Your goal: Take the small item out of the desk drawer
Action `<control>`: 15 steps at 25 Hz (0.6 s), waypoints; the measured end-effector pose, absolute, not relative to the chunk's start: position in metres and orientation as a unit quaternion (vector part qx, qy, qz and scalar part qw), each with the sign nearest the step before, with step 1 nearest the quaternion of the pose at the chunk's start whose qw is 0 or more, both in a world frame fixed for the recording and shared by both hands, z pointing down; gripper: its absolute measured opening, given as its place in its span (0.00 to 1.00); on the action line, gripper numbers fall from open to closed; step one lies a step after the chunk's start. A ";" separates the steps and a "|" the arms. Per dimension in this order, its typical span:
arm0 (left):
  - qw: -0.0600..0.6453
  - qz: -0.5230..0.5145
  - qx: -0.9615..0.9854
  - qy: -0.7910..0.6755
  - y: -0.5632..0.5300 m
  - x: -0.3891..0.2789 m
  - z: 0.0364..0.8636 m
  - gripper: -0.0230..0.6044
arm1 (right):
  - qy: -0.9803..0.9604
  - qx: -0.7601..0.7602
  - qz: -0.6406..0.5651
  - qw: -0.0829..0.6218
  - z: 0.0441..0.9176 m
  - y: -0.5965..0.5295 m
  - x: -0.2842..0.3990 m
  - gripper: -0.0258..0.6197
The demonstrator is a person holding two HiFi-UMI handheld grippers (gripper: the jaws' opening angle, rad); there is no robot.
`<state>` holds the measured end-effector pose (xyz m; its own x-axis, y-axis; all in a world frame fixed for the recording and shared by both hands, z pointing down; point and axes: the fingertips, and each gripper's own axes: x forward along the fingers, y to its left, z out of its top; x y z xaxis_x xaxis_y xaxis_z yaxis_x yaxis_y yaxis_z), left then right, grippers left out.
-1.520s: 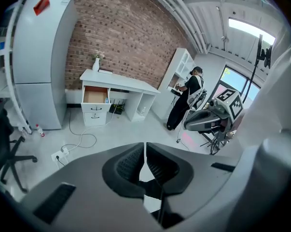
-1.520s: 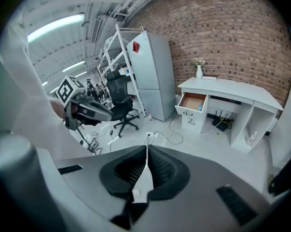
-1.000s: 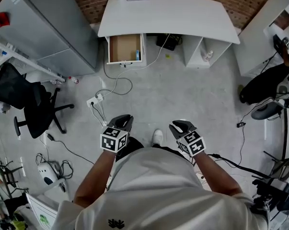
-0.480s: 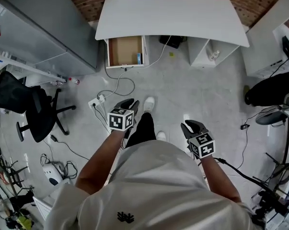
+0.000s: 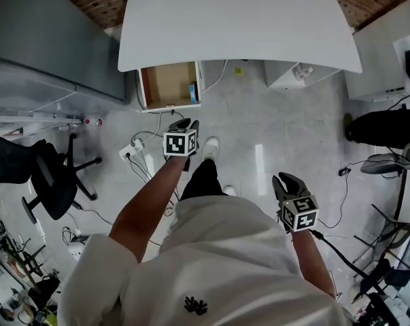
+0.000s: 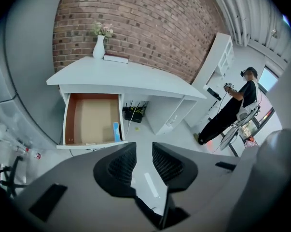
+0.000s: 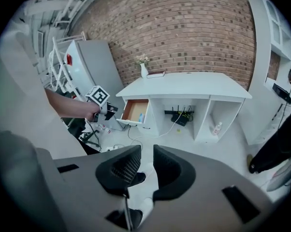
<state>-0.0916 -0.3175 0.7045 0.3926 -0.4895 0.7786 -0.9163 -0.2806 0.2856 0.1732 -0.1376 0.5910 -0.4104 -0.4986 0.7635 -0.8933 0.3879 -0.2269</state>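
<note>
The white desk [image 5: 238,26] has its drawer [image 5: 167,85] pulled out on the left side. A small blue item [image 5: 192,92] stands against the drawer's right wall, also seen in the left gripper view as the blue item [image 6: 116,131] inside the drawer [image 6: 90,117]. My left gripper [image 5: 184,123] is stretched forward, just short of the drawer front, jaws apart and empty. In its own view the left gripper [image 6: 144,149] shows only floor between the pads. My right gripper [image 5: 288,180] hangs back by my side, open and empty, and the right gripper [image 7: 145,164] faces the desk from afar.
A grey cabinet [image 5: 41,53] stands left of the desk, an office chair [image 5: 45,175] nearer me. A power strip with cables [image 5: 133,148] lies on the floor below the drawer. A vase [image 6: 99,46] and book [image 6: 116,59] sit on the desk. Another person [image 6: 232,110] stands far right.
I have walked closer to the desk. My left gripper has reached forward to just before the drawer. The right gripper has stayed low beside me.
</note>
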 end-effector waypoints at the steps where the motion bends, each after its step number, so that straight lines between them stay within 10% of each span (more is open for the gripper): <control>1: 0.377 0.289 0.742 -0.473 -0.334 -0.095 0.715 0.21 | -0.769 0.451 0.330 0.309 0.594 -0.145 0.171 0.20; 15: 0.434 0.344 0.667 -0.499 -0.464 -0.126 0.867 0.30 | -0.691 0.477 0.413 0.353 0.636 -0.187 0.167 0.20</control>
